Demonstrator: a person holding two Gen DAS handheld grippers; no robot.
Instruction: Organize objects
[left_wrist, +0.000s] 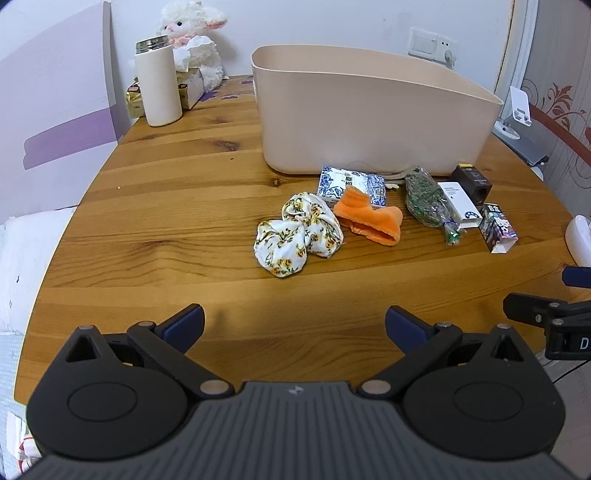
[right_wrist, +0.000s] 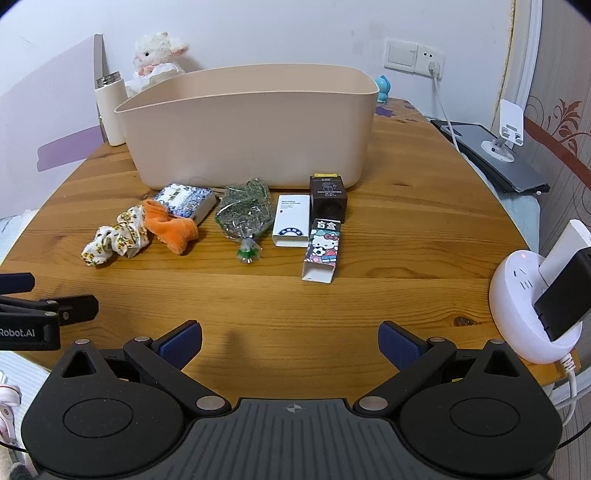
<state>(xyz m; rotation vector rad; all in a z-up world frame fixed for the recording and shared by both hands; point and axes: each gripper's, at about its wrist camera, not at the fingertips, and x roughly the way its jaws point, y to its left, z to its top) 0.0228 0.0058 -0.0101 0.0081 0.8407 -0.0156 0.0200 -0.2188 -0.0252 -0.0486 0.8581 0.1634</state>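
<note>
Seven small things lie in a row on the counter (right_wrist: 369, 314) in front of the bin (right_wrist: 251, 125), none yet inside as far as I can see, since its walls hide the floor. From my left: the floral cloth (right_wrist: 116, 240), the orange sock (right_wrist: 170, 229) leaning on the blue box (right_wrist: 186, 199), the green packet (right_wrist: 243, 214), the white box (right_wrist: 291, 219), the dark box (right_wrist: 328, 197) just beside the bin wall, and the cartoon box (right_wrist: 321, 251) nearest me.

Both my grippers hang over the near edge, well apart from the row. The left gripper (left_wrist: 294, 325) has its fingers spread wide and empty; the right gripper (right_wrist: 290, 338) is the same.

I judge this as the very start: nothing picked. Next I would reach forward with the right gripper to the cartoon box, the closest piece, close across its narrow sides, lift it clear of the white box, and carry it over the bin rim. The cloth and sock suit my left.
</note>
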